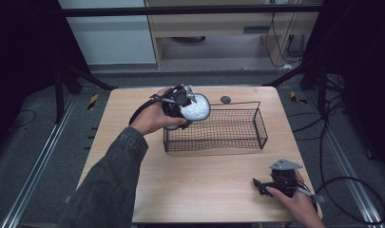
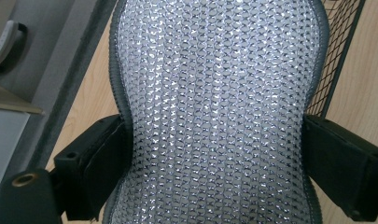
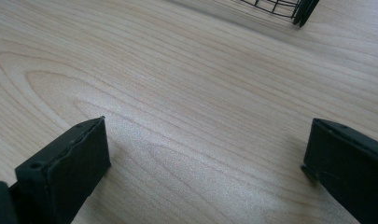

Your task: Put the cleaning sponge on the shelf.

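Note:
My left gripper (image 1: 183, 105) holds a silvery mesh pad with a grey rim (image 1: 196, 108) above the near left corner of the black wire basket (image 1: 256, 137). In the left gripper view the mesh pad (image 2: 214, 107) runs up between both jaws, which press its narrow waist from either side. My right gripper (image 1: 257, 184) rests low over the wooden table (image 1: 199, 190) at the near right, held by a hand. In the right gripper view its jaws stand wide apart over bare wood, with nothing between them.
The wire basket (image 3: 289, 9) has its corner at the top of the right gripper view. A small dark round object (image 1: 225, 99) lies on the table behind the basket. Cables trail over the floor to the right of the table.

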Action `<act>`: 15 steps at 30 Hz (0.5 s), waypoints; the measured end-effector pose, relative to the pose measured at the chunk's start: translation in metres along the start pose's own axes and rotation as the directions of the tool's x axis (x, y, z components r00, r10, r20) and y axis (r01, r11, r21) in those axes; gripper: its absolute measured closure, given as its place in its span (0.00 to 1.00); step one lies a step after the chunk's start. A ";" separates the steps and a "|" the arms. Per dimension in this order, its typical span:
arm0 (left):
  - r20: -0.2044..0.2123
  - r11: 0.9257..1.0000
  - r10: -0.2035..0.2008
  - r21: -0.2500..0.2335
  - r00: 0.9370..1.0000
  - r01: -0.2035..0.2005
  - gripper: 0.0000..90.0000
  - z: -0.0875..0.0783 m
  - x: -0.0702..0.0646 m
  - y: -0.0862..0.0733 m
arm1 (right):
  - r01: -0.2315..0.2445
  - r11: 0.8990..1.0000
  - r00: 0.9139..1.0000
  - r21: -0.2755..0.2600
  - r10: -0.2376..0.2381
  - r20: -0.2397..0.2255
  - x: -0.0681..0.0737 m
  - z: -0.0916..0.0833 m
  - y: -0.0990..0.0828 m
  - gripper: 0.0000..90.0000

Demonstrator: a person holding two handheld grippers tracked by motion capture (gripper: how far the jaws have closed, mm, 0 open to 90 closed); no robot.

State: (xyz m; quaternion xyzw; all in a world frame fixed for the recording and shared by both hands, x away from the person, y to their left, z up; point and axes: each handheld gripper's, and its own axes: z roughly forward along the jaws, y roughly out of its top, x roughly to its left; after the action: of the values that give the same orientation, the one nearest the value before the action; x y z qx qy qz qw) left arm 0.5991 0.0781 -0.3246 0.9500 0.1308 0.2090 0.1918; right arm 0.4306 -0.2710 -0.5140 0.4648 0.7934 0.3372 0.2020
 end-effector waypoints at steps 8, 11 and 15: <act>0.022 0.999 0.051 0.011 0.998 -0.052 0.11 0.007 -0.006 0.004 | 0.000 1.000 1.000 0.002 0.000 0.001 0.000 0.000 0.000 0.00; 0.023 0.998 0.062 0.012 0.998 -0.062 0.12 0.010 -0.008 0.004 | 0.000 1.000 1.000 0.003 0.000 0.001 0.000 0.000 0.000 0.00; 0.027 0.996 0.081 0.030 0.996 -0.082 0.12 0.017 -0.010 0.004 | 0.001 1.000 1.000 0.003 -0.001 0.001 0.000 0.000 0.001 0.00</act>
State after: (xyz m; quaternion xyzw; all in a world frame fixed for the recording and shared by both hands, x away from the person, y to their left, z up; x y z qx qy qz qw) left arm 0.5984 0.0662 -0.3405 0.9600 0.0926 0.2024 0.1702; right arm 0.4312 -0.2709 -0.5138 0.4648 0.7940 0.3358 0.2020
